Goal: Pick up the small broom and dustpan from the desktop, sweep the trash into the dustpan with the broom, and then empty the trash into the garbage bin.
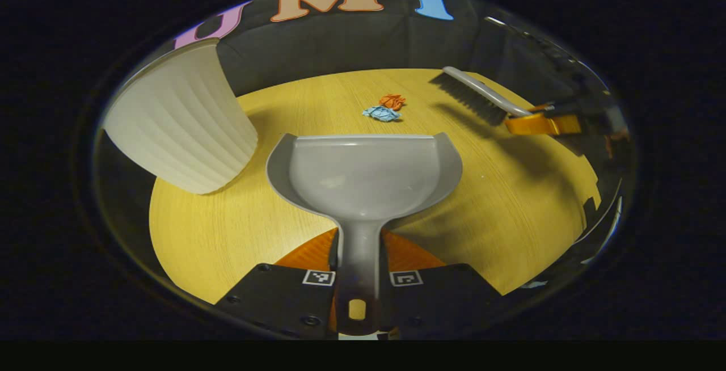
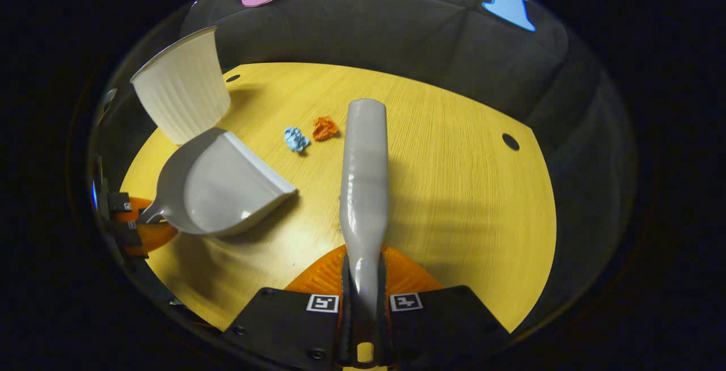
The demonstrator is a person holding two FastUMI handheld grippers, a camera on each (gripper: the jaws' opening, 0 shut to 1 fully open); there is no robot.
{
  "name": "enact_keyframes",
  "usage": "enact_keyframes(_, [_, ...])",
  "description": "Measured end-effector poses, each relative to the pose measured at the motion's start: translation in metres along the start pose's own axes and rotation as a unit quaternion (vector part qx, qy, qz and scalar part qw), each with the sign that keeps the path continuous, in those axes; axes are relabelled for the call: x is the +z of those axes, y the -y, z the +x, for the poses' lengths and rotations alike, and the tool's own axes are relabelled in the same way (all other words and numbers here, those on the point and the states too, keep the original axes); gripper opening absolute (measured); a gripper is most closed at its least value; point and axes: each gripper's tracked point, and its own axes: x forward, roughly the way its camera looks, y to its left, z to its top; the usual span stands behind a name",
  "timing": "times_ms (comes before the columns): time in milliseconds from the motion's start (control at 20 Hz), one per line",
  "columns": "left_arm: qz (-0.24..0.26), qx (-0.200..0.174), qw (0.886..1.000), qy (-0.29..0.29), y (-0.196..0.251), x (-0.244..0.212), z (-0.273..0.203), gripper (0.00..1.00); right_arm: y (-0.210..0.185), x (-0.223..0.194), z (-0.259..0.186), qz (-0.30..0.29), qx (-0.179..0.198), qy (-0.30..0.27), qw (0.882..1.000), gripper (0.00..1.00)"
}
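In the left gripper view, the left gripper (image 1: 357,272) is clamping the dustpan (image 1: 363,175) by its grey handle, both fingers pressing on the handle's sides with no gap showing. The handle's lower end, with its hanging slot, is running down between the finger mounts and is being cut off at the bottom edge. The pan is reaching forward over the wooden desktop (image 1: 510,206), its open mouth facing two scraps of crumpled paper, a blue paper ball (image 1: 381,113) and an orange paper ball (image 1: 392,101), lying touching or nearly so just beyond its lip. Whether the lip is resting on the wood cannot be told.

In the right gripper view, the right gripper (image 2: 364,280) is closing on the small broom (image 2: 364,172) at its handle, fingers tight on both sides. From here the bristles are hiding under the broom's grey back; in the left gripper view they are showing dark beneath it, with the right gripper partly lost in the dim edge.

The white ribbed garbage bin (image 1: 181,121) is standing at the far left of the desktop, just beside the dustpan, its rim partly cut off in the left gripper view.
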Motion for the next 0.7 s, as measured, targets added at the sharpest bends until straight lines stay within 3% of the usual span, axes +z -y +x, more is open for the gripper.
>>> enact_keyframes(250, [0.011,-0.019,1.000,-0.010,-0.003,0.000,0.009,0.20,-0.004,0.067,0.056,-0.090,-0.023,-0.029,0.995,0.18])
enact_keyframes(450, [0.015,-0.030,0.999,-0.018,-0.009,-0.004,0.014,0.22,-0.004,0.084,0.061,-0.187,-0.031,-0.067,0.980,0.18])
enact_keyframes(600, [0.024,-0.035,0.999,-0.020,-0.011,-0.003,0.015,0.22,-0.012,0.091,0.054,-0.280,-0.014,-0.075,0.957,0.18])
enact_keyframes(700, [0.028,-0.039,0.999,-0.019,-0.012,-0.004,0.018,0.22,-0.022,0.101,0.049,-0.366,0.023,-0.069,0.928,0.18])
